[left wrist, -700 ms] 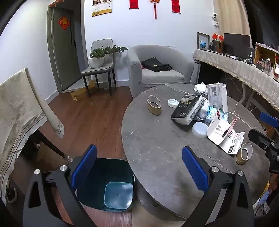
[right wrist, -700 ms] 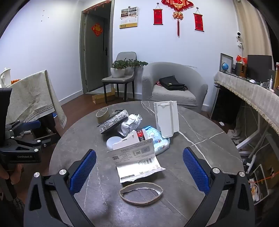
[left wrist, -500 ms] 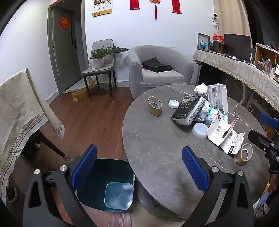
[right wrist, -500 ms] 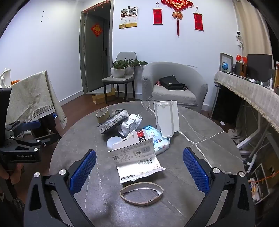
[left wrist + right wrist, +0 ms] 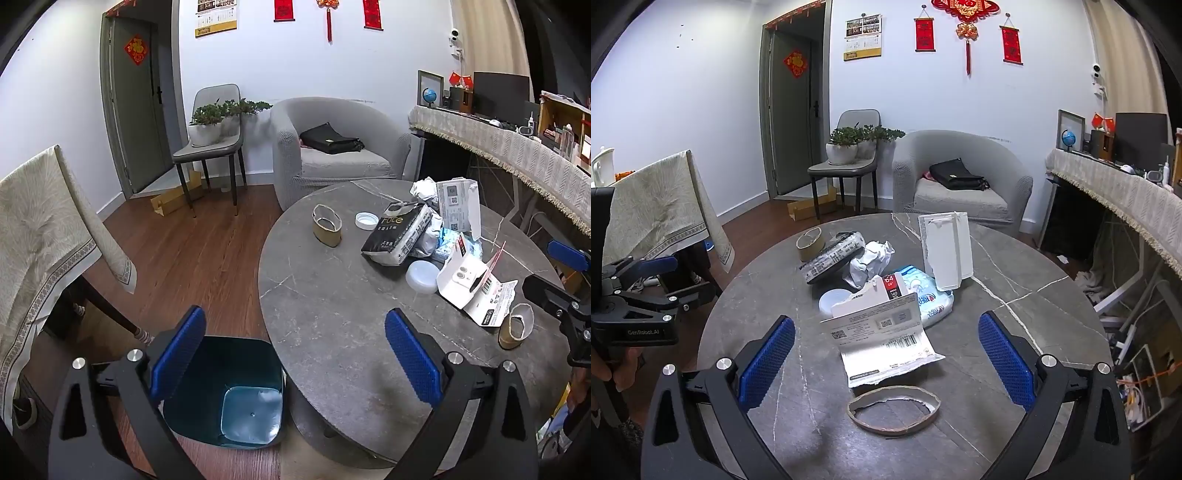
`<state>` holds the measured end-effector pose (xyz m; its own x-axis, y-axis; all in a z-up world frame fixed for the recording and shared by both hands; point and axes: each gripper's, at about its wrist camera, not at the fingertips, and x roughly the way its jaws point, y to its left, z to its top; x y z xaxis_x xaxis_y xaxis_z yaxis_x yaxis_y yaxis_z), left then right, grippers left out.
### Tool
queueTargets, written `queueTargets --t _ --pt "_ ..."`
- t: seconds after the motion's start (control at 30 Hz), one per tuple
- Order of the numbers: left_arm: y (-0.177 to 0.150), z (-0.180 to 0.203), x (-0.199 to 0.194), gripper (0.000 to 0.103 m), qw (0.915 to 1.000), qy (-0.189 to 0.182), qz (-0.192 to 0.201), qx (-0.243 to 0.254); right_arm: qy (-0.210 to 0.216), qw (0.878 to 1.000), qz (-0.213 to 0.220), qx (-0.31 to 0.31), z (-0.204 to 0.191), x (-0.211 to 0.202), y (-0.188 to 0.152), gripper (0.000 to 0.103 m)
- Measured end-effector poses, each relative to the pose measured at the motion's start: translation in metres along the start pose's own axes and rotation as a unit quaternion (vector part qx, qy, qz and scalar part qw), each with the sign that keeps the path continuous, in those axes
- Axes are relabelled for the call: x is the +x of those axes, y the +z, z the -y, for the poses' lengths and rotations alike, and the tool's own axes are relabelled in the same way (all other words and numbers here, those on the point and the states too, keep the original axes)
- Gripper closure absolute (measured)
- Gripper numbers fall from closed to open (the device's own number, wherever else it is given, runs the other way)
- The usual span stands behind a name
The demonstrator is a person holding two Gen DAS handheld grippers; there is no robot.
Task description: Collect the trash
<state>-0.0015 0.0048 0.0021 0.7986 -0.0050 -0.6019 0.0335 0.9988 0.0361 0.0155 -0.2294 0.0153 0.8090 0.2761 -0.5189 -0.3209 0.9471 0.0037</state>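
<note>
Grey stone counter (image 5: 1015, 280): round and veined; every place below is given from it.
Trash bin (image 5: 236, 398): dark teal, open-topped, on the wooden floor just beside the counter's near-left edge; only a pale bottom shows inside.
Left claw (image 5: 295, 365): spread wide, nothing between its blue pads; one finger hangs over the bin, the other over the counter's rim.
Right claw (image 5: 886, 365): spread wide and holding nothing, above the counter's near edge.
Flattened cardboard ring (image 5: 894, 408): lies on the counter between the right claw's fingers, untouched.
Torn white carton (image 5: 882, 332): with a barcode label, just behind the ring toward the counter's middle.
Round white lid (image 5: 833, 299): beside the carton, toward the left of the counter.
Blue wipes pack (image 5: 927, 295): behind the carton, partly under it.
Black tissue pack (image 5: 397, 236): leans on crumpled white paper (image 5: 871, 262) near the counter's middle.
Tall white box (image 5: 947, 253): upright, past the middle of the counter.
Second cardboard ring (image 5: 327, 225): stands on edge at the counter's far-left part.
Small white cap (image 5: 366, 220): between that ring and the tissue pack.
</note>
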Motion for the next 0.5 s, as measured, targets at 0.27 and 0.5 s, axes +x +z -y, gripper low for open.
queueTargets --t 0.27,0.5 --pt "0.0016 0.0015 -0.0005 0.004 1.0 0.0 0.0 -0.001 0.0 1.0 -0.001 0.0 -0.001 -0.0001 0.0 0.003" --pt "0.0011 0.0014 -0.0003 0.004 1.0 0.0 0.0 -0.001 0.0 1.0 -0.001 0.001 -0.0006 0.0 -0.0002 0.003"
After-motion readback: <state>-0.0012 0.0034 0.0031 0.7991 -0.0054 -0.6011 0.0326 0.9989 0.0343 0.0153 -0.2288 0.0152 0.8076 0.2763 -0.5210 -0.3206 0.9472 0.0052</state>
